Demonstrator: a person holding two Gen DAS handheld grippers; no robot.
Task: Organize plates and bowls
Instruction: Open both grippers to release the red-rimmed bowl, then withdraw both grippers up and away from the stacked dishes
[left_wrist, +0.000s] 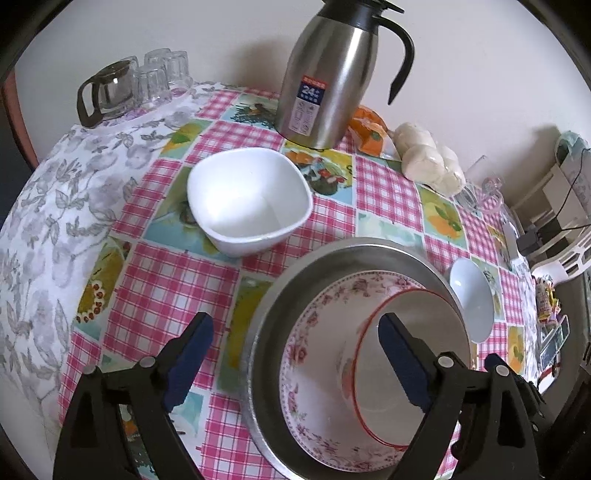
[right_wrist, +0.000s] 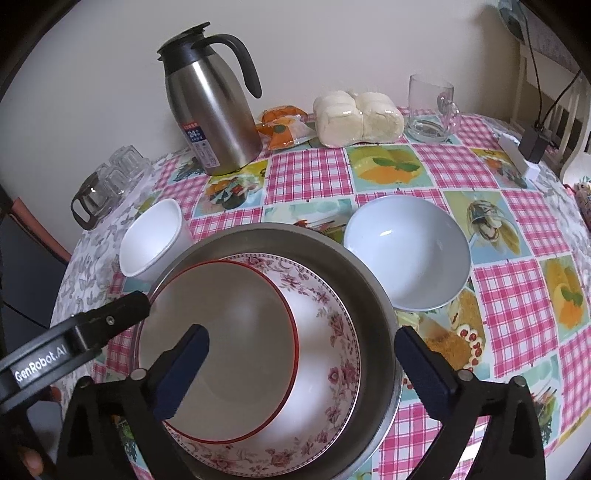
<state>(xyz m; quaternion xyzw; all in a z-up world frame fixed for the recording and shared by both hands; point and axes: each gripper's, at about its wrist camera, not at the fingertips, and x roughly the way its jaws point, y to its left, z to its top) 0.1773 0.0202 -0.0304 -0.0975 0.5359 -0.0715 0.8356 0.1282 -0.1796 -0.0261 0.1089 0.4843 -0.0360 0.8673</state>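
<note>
The left gripper (left_wrist: 295, 362) stands with its blue-padded jaws spread wide and nothing pressed between them: one pad hangs over the checked tablecloth (left_wrist: 177, 280), the other over the red-rimmed white bowl (left_wrist: 402, 365). The right gripper (right_wrist: 301, 373) is likewise agape and empty, its jaws straddling the near right side of the stack without touching it.

That stack sits nearest: the red-rimmed bowl lies tilted inside a floral-patterned pink-and-white plate (right_wrist: 332, 332), which rests in a round stainless-steel basin (right_wrist: 362, 280). It looks like the part of the sorting already done.

Two pieces remain loose. Just beyond the basin to the right sits a round pale-blue bowl (right_wrist: 406, 254), close beside the basin's rim; in the right wrist view it lies ahead and slightly right of the right gripper, the nearer hand for it. To the far left stands a squarish white bowl (left_wrist: 249, 201), ahead and left of the left gripper, which is better placed there.

Farthest, by the wall, stands a steel thermos jug (left_wrist: 328, 74).
</note>
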